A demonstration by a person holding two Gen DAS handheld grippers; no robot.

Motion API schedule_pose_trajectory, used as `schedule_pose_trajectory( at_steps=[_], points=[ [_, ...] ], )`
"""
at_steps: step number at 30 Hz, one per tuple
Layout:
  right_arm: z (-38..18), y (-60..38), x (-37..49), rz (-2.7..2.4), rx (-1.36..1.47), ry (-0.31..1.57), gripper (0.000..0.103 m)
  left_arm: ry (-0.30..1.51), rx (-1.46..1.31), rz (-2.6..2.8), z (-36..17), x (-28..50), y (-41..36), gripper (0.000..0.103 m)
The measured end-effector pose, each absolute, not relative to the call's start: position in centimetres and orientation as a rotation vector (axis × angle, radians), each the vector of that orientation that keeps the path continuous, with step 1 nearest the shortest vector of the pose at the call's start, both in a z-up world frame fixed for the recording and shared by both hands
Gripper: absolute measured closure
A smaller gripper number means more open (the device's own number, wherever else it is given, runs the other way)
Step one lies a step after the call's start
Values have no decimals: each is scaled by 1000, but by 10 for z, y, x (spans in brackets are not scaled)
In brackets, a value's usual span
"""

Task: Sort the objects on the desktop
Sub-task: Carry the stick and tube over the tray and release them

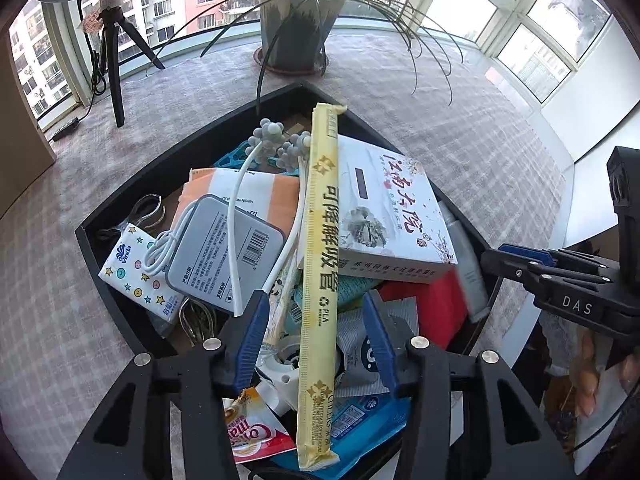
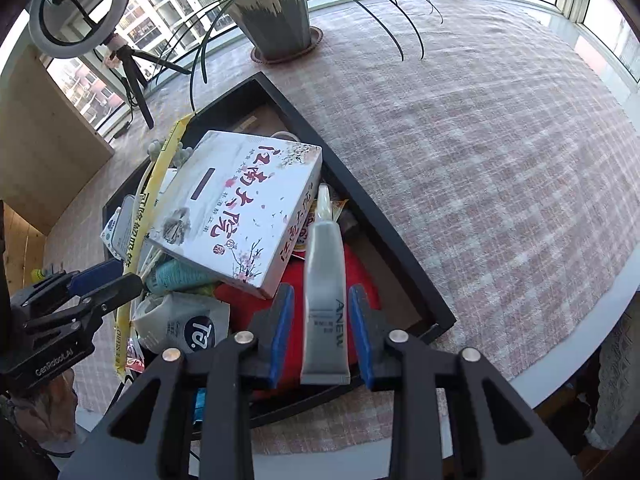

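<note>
A black tray (image 1: 132, 204) holds a heap of desktop objects. A long yellow straw packet (image 1: 320, 280) lies on top, running between the open fingers of my left gripper (image 1: 316, 320), which hovers over the heap with its pads clear of the packet. A white box with Chinese writing (image 1: 384, 216) lies on the right of the heap, also in the right wrist view (image 2: 240, 204). A grey ANEW tube (image 2: 324, 300) lies between the open fingers of my right gripper (image 2: 322, 312); its pads stand apart from the tube. The left gripper (image 2: 116, 280) also shows there.
A power bank (image 1: 224, 252) with white cable, a tissue pack (image 1: 132, 276), a red item (image 2: 344, 280) and sachets fill the tray (image 2: 384, 232). A potted plant (image 1: 296, 28) stands behind it, a ring-light tripod (image 1: 112, 52) far left. A checked cloth (image 2: 500, 160) covers the round table.
</note>
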State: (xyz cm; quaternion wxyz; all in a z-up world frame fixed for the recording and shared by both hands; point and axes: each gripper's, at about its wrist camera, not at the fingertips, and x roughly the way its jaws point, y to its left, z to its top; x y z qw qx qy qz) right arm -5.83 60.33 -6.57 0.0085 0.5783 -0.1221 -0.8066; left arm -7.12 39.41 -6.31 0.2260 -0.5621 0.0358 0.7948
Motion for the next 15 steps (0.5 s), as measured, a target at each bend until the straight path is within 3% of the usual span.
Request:
schedule_pose_trajectory(
  at_steps=[15],
  points=[
    [-50,586,-66,-2527,1731,-386,64,67,-1581,2267,-60,-71,354,58]
  ],
)
